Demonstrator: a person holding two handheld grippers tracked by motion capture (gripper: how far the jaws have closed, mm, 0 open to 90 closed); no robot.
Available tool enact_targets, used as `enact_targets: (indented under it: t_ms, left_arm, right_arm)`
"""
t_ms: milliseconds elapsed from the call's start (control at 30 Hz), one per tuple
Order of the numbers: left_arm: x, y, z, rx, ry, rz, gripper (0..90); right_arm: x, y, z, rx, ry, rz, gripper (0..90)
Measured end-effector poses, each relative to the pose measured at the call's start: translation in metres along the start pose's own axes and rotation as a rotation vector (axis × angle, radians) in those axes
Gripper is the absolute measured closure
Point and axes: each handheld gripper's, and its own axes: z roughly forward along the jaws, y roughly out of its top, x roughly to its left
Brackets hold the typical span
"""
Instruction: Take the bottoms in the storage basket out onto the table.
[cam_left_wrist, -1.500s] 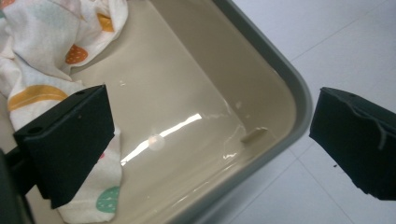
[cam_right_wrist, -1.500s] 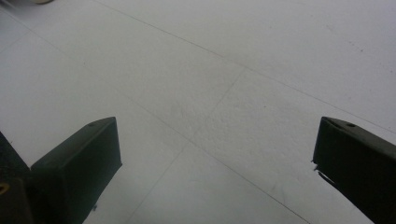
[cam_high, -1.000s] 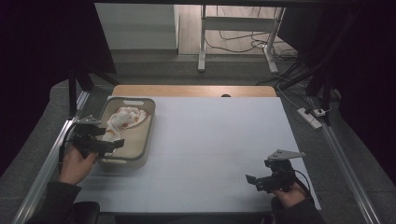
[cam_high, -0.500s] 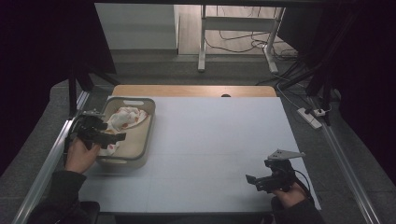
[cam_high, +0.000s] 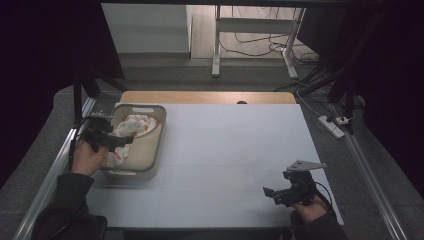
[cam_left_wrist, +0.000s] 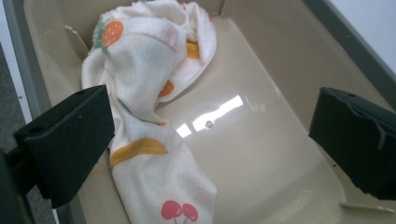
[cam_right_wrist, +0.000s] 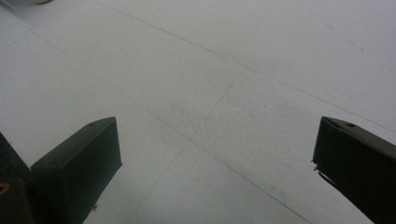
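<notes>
Cloth (cam_left_wrist: 140, 107): fruit-print, crumpled in beige tub (cam_high: 150, 150), worktop's (cam_high: 225, 160) left. Left claw (cam_left_wrist: 205, 140) spread above it, reaching; next, probably lower and pinch a fold. Right claw (cam_right_wrist: 215, 163) spread, idle over bare worktop.

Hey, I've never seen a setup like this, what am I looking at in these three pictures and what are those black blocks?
A person at a table holds a two-jaw hand tool in each hand. The high view looks down from above; the other two come from cameras riding on the tools, so the black blocks are their jaws. The left gripper hangs open over a beige plastic tub holding a crumpled white fruit-print cloth, gripping nothing. The right gripper is open above bare tabletop near the front right corner.
</notes>
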Motion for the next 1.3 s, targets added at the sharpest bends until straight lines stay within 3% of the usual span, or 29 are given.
enact_targets:
  t_ms: [200,333,433,1000,1300]
  left_arm:
    - [0.003,0.008,0.006,-0.01,0.006,-0.001,0.1]
    - [0.006,0.015,0.014,0.016,0.016,-0.009,0.4]
    - [0.009,0.018,0.017,0.03,-0.001,-0.028,1.3]
    - [0.017,0.046,0.048,0.055,0.018,-0.004,1.1]
    - [0.023,0.06,0.071,0.126,0.058,0.012,1.1]
  right_arm:
    - [0.0,0.0,0.0,-0.001,0.001,-0.001,0.9]
    - [-0.001,0.0,0.0,-0.001,0.002,0.0,0.9]
    - [-0.001,0.0,0.0,0.0,0.002,-0.001,0.9]
    - [-0.001,0.0,0.0,0.001,0.005,0.004,0.9]
    - [-0.002,0.0,0.0,0.0,0.01,0.007,0.9]
